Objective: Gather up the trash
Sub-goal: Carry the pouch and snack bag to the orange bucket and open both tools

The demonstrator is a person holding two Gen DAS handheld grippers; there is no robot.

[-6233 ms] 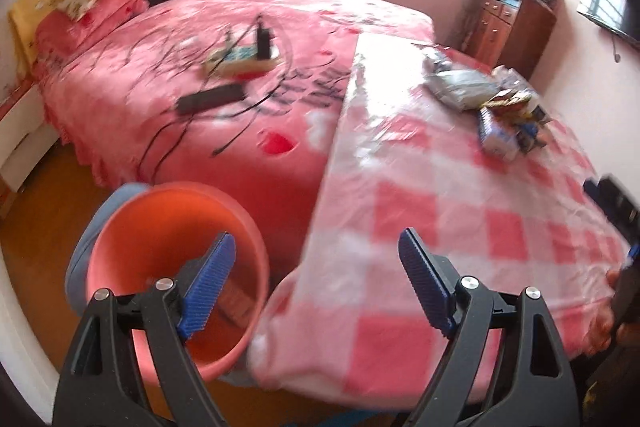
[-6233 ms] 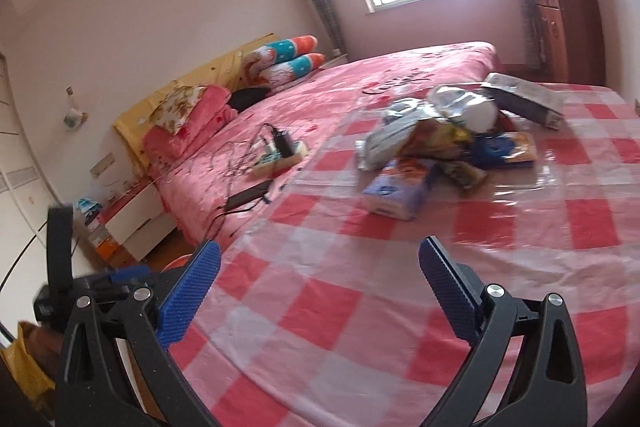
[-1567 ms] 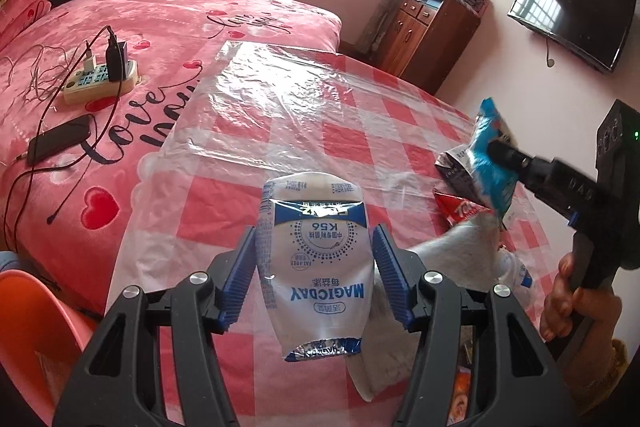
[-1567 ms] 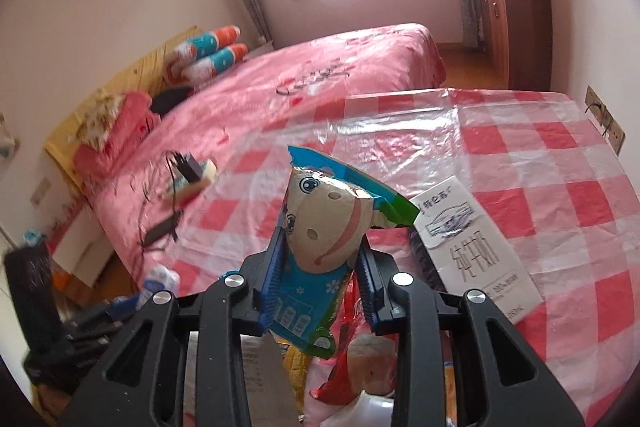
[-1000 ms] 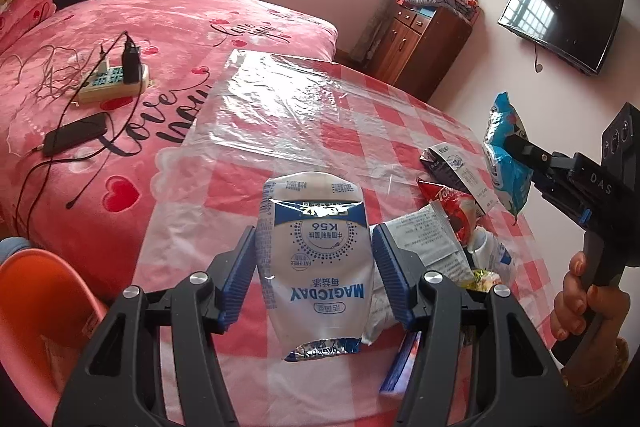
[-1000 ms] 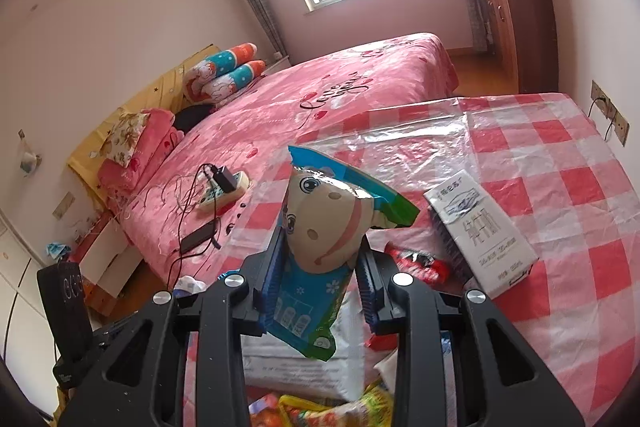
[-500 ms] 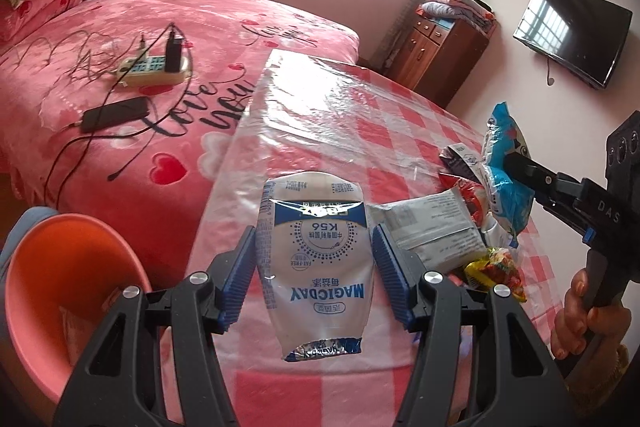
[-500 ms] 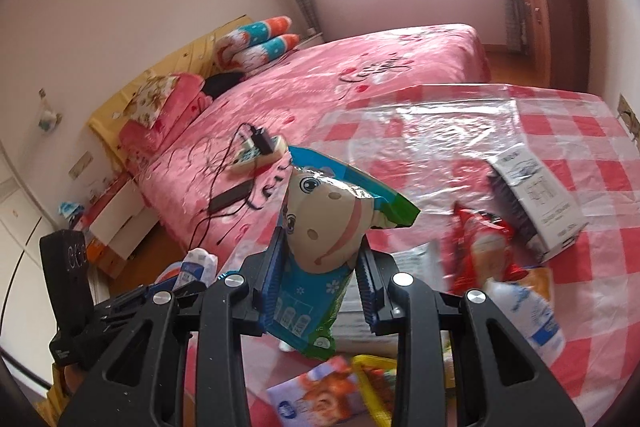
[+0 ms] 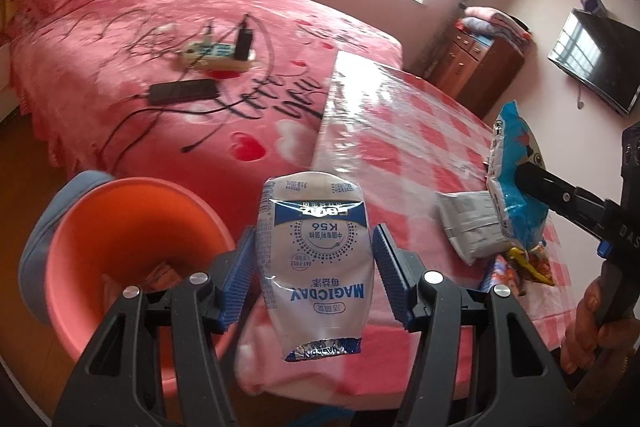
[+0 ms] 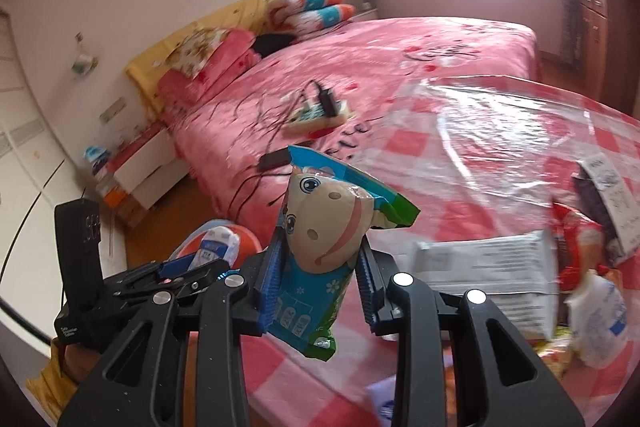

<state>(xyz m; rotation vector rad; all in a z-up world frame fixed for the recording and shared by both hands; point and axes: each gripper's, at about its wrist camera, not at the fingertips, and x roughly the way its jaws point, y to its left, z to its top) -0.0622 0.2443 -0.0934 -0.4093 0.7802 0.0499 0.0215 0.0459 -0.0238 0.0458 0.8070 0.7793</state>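
My left gripper (image 9: 314,267) is shut on a white and blue milk pouch (image 9: 316,259) and holds it in the air at the table's near edge, right of an orange bin (image 9: 132,227) on the floor. My right gripper (image 10: 320,291) is shut on a blue cartoon-cow snack bag (image 10: 320,239), above the checkered table. That bag (image 9: 516,187) also shows in the left wrist view at the right. Several wrappers lie on the table: a grey packet (image 10: 488,275), a red wrapper (image 10: 576,247), a white box (image 10: 612,195).
The table with its pink checkered cloth (image 9: 400,131) adjoins a pink bed (image 9: 160,39) carrying a power strip (image 9: 216,55), a phone (image 9: 184,91) and cables. A wooden dresser (image 9: 480,67) and a wall TV (image 9: 596,59) are behind. The bin holds some scraps.
Both grippers, earlier open, closed on trash and have swung left off the pile toward the table's edge. The orange bin has come further into the left wrist view.
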